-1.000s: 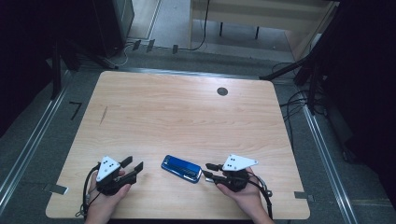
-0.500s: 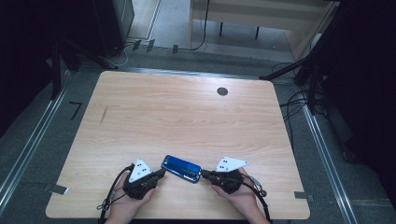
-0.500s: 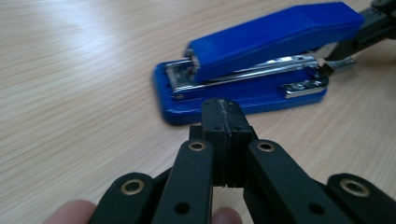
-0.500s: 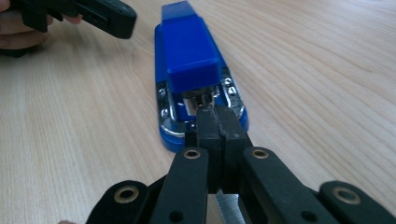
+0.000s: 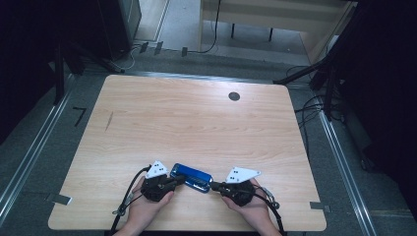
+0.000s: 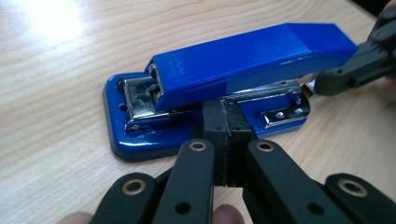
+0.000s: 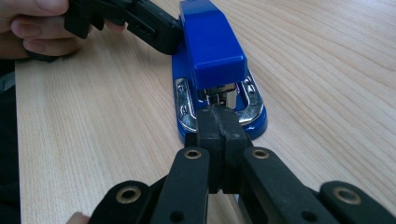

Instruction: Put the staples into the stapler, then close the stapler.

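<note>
A blue stapler lies flat on the near part of a light wooden table, close to the person's edge and roughly midway along it. The left gripper sits at the stapler's left end, its 2 black jaws pressed together with nothing between them; in the left gripper view the closed tips rest against the side of the stapler's base, below the blue top arm. The right gripper meets the stapler's right end, jaws likewise together and empty, and in the right gripper view their tips touch the front of the base just under the metal magazine. A hand holds each gripper from the bottom edge.

The tabletop is pale wood grain with rounded corners, a round dark grommet near its far edge and a short dark mark toward the left. Around it the floor is grey, with metal rails running along both sides, cables trailing at the right, and a wooden bench or desk beyond the far edge. The room's margins are dark.
</note>
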The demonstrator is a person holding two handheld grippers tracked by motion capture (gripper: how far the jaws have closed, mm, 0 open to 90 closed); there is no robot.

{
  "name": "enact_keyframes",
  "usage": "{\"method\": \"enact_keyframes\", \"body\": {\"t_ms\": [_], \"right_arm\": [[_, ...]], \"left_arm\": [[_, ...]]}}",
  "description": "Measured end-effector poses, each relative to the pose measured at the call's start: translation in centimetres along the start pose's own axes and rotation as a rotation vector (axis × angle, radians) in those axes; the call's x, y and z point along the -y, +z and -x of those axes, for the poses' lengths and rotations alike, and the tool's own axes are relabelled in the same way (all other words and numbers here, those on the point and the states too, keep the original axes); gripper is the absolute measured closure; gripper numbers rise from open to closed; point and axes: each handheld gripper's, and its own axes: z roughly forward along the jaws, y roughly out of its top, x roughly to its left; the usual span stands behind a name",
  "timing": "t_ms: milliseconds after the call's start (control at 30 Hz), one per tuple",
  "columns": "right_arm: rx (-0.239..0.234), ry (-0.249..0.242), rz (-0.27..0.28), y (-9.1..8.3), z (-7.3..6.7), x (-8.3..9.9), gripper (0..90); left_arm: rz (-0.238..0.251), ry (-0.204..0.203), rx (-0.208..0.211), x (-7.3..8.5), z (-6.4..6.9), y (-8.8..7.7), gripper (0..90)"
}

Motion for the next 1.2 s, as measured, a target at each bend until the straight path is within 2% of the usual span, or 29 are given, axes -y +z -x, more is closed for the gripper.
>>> {"method": "enact_keyframes", "body": {"t_ms": [33,67,133,200,300,467,633,800,867,1033,1200], "right_arm": [[0.000,0.000,0.000,0.0,0.0,0.0,90.0],[0.002,-0.004,-0.002,0.0,-0.1,0.0,90.0],[-0.001,-0.005,-0.004,0.0,0.0,-0.1,90.0],[0.000,-0.009,-0.008,0.0,0.0,-0.1,90.0],[0.000,-0.017,-0.011,-0.1,-0.1,-0.2,90.0],[0.015,-0.038,-0.004,-0.2,-0.3,-0.3,90.0],[0.018,-0.032,0.002,-0.3,-0.2,-0.4,90.0],[0.029,-0.017,0.023,-0.5,0.0,-0.6,90.0],[0.037,-0.033,0.010,-0.3,0.0,-0.7,90.0],[0.037,-0.029,0.018,-0.3,0.0,-0.7,90.0],[0.039,-0.032,0.028,-0.4,0.0,-0.8,90.0]], "left_arm": [[0.000,0.000,0.000,0.0,0.0,0.0,90.0],[-0.005,0.056,-0.021,0.1,0.7,0.1,90.0],[-0.006,0.089,-0.043,0.1,1.2,0.2,90.0],[-0.001,0.091,-0.059,0.0,1.3,0.3,90.0],[0.000,0.097,-0.061,-0.1,1.6,0.5,90.0],[-0.005,0.129,-0.067,-0.2,2.1,0.8,90.0],[-0.005,0.132,-0.066,-0.1,2.1,0.8,90.0],[-0.004,0.117,-0.065,-0.1,1.9,0.7,90.0],[-0.002,0.112,-0.064,-0.1,1.9,0.7,90.0],[-0.005,0.105,-0.060,-0.1,1.8,0.7,90.0],[-0.004,0.117,-0.067,-0.1,1.9,0.7,90.0]]}}
